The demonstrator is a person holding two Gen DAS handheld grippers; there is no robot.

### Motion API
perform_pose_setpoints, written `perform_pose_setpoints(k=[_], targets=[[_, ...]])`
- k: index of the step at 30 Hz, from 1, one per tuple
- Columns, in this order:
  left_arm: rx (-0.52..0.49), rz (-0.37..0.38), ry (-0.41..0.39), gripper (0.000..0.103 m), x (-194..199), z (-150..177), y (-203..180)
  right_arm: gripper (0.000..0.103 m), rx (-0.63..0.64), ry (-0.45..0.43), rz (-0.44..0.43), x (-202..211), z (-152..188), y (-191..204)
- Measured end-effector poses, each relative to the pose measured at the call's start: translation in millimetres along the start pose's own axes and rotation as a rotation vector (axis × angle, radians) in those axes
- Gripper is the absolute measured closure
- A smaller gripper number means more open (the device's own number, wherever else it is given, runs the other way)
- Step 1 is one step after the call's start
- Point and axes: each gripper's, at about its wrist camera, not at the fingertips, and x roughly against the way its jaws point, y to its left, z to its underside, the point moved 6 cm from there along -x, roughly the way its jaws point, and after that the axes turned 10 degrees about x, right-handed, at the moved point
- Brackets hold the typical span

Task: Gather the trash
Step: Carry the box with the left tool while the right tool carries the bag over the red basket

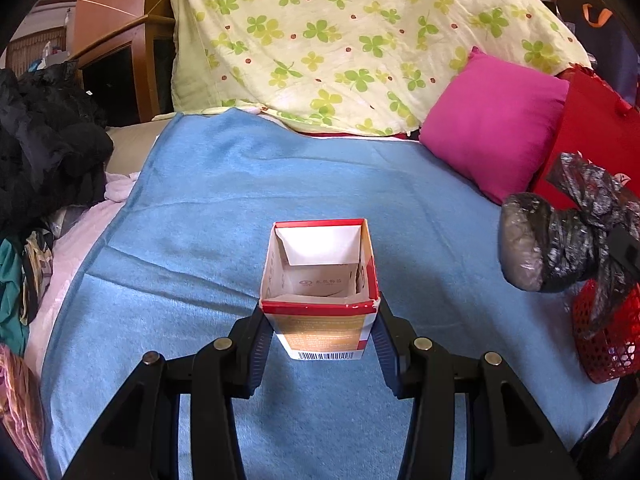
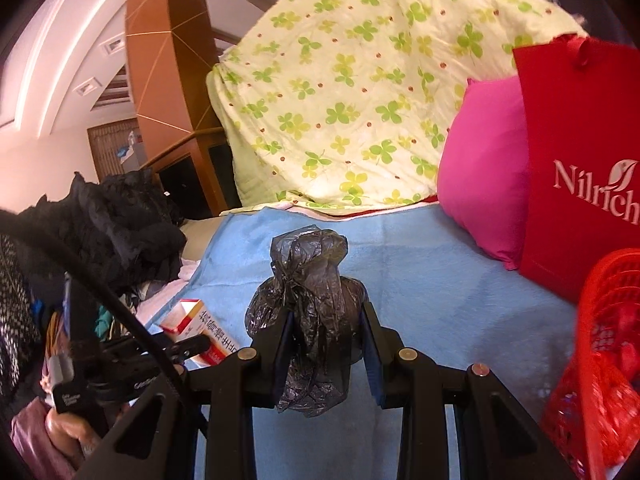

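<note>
My left gripper is shut on an empty red-and-white carton box with its open top facing away, held just above the blue blanket. The box also shows in the right wrist view at lower left, with the left gripper around it. My right gripper is shut on a tied, crumpled black plastic bag, lifted above the blanket. The same bag shows at the right edge of the left wrist view.
A red mesh basket stands at the right, also seen in the left wrist view. A red paper bag and a pink pillow lie behind it. A floral quilt is heaped at the back. Dark clothes pile at the left.
</note>
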Motion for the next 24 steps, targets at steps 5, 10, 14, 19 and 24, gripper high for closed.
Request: perform_pose_setpoints(k=[5,10,14,19,24], targets=[[0.006,-0.018,-0.031,0.055,14.6,11.3,2.4,0.069,0.021,-0.014,0.021,19.6,5.0,-3.3],[0.009,-0.005,-0.044,0.055,38.2,35.4,-5.5,0.069,0.003,-0.049,0.034,39.7,3.0,-13.1],[-0.015,0.026,-0.050,0.055,60.7,47.4,-22.0,0.069,-0.023,-0.076,0.035,52.8,0.7,-23.5],[-0.051,0.052,-0.082,0.055,89.9,40.0,-49.7,0.069,-0.053,-0.113,0.046,70.8,-2.8,-38.0],[-0.092,0.100,-0.120,0.055,113.9,26.6,-84.3,0.069,-0.090,-0.142,0.068,88.4,-2.8,-54.5]])
